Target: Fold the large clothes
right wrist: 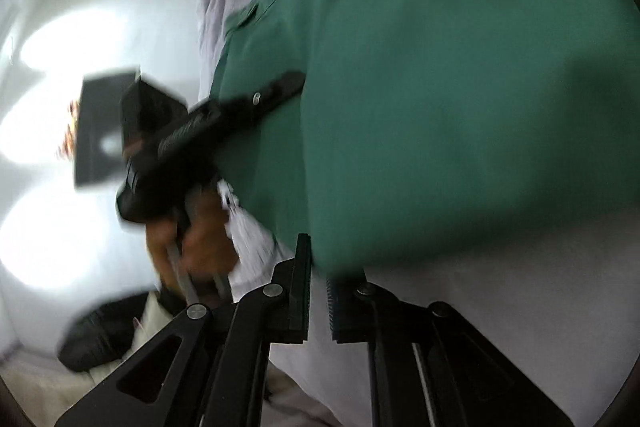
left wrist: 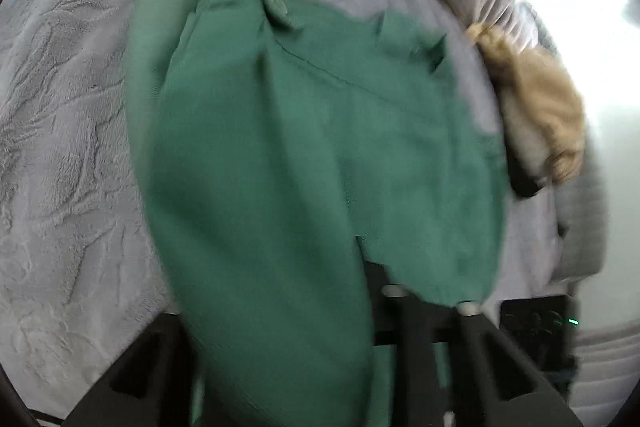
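The left gripper [left wrist: 400,307] is clamped on the edge of a soft green woven garment with a button [left wrist: 320,131], which drapes ahead of it over a grey plush blanket [left wrist: 68,131]. The right gripper [right wrist: 318,287] pinches the same cloth just beyond its fingertips. Light and limp, the garment will likely sag, so corners or hems look like the best holds.

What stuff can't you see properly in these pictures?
- Tips of the left gripper: left wrist view, the green garment drapes over them.
- The green garment's whole shape: both views, cut off by picture edges and smeared by motion blur.
- The tan fluffy thing: left wrist view, too blurred to identify.
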Available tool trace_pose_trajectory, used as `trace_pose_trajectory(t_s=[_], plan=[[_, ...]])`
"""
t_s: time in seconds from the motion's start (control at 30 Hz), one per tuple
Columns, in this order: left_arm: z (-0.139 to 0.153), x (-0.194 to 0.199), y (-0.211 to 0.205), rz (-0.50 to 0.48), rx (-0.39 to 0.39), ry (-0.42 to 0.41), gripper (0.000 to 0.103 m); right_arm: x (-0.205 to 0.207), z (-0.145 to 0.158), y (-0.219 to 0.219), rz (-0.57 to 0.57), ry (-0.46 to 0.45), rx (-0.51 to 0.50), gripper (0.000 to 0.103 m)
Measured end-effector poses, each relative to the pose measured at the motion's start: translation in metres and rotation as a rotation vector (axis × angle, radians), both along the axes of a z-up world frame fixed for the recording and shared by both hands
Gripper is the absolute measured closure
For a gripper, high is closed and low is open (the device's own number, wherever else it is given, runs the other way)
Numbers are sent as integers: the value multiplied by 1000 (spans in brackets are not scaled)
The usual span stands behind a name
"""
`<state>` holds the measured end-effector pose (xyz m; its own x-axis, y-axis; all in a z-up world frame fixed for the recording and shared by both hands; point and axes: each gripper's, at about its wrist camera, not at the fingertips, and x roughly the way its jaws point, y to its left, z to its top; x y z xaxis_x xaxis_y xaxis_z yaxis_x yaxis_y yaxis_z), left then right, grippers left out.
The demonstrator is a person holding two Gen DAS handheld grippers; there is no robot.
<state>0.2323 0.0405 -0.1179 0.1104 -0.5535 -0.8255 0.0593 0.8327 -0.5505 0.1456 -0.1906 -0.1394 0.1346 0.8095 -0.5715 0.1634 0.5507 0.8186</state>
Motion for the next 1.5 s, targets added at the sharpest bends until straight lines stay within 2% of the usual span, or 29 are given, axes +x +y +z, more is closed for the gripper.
trace_pose_trajectory(t_s=[0.1, 0.2, 0.27, 0.33, 0.37, 0.47, 0.67, 0.77, 0.87, 1.0, 1.03, 1.07, 1.1, 1.13, 1.2, 1.3, 1.37, 1.4, 1.43, 1.5], plan=[[4, -1, 5, 22, -9, -20, 86, 0, 32, -30, -20, -111, -133, 93], [15, -3, 7, 53, -6, -58, 89, 10, 46, -63, -107, -193, -370, 93], [25, -3, -1, 57, 13, -93, 89, 22, 36, -70, -103, -209, -454, 95], [39, -5, -6, 60, 16, -124, 89, 33, 5, -68, -69, -157, -480, 96], [47, -7, -9, 62, 11, -140, 89, 35, -13, -65, -52, -126, -479, 96], [72, -9, -25, 53, 2, -185, 89, 37, -25, -64, -68, -143, -467, 96], [125, -3, -110, -48, 24, -289, 89, 16, -11, -115, -135, -129, -258, 96], [143, 0, -171, -157, 60, -332, 89, -4, 5, -156, -222, -155, -217, 96], [145, 1, -243, -264, 117, -368, 89, -30, 15, -207, -344, -169, -192, 94], [121, 2, -332, -376, 157, -364, 88, -58, -4, -261, -445, -107, -168, 94], [108, 3, -354, -390, 180, -351, 86, -64, -11, -268, -462, -87, -155, 94], [95, 4, -371, -397, 194, -327, 79, -69, -19, -272, -486, -72, -125, 94], [84, 4, -383, -409, 183, -303, 58, -73, -22, -277, -501, -66, -106, 94], [74, 4, -393, -415, 157, -284, 43, -76, -23, -280, -508, -68, -98, 94], [66, -3, -407, -418, 121, -267, 42, -78, -23, -285, -508, -75, -105, 94], [74, -16, -414, -463, 63, -273, 42, -78, -23, -287, -513, -66, -85, 94], [88, -25, -409, -487, 38, -306, 30, -79, -23, -301, -520, -53, -75, 94], [96, -28, -403, -480, 34, -331, 14, -81, -22, -308, -526, -49, -67, 93], [107, -31, -394, -461, 29, -367, 12, -84, -20, -316, -533, -47, -62, 92], [123, -35, -368, -430, 42, -425, 12, -88, -19, -313, -546, -49, -58, 73]])
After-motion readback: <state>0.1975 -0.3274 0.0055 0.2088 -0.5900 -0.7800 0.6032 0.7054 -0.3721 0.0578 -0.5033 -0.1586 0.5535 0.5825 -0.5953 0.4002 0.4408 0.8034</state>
